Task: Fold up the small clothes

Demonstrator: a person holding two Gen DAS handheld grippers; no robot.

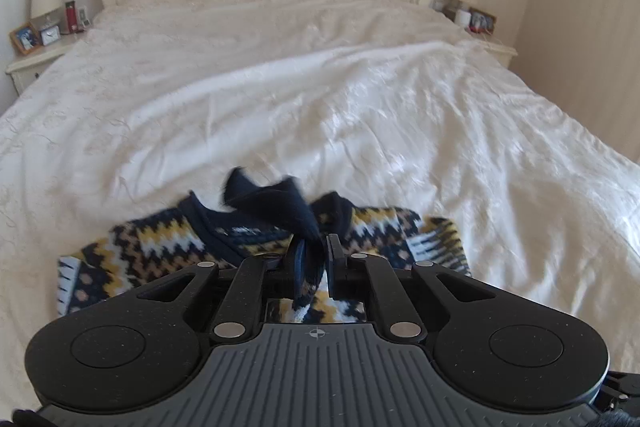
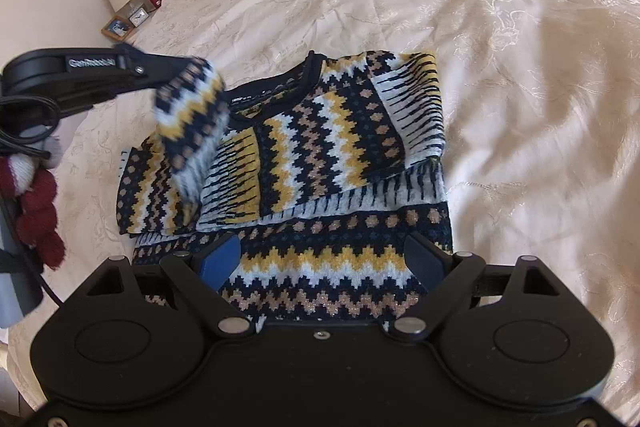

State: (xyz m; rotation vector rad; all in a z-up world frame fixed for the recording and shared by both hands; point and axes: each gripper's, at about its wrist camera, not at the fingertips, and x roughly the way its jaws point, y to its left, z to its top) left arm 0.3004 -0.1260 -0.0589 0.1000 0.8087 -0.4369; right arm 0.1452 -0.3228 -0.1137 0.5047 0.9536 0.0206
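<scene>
Our left gripper (image 1: 314, 259) has its jaws pinched nearly together on a fold of the sweater sleeve (image 1: 276, 203), lifted off the bed; from the right wrist view it reaches in from the left, tilted slightly down. Our right gripper (image 2: 324, 261) hangs low over the sweater's lower part, its jaws spread wide, gripping nothing.

Showing white lettering, seemingly "GenRobot.AI" with a blurred ending, on the side of the left gripper (image 2: 176, 67) in the right wrist view. Nothing else appearing legible.
</scene>
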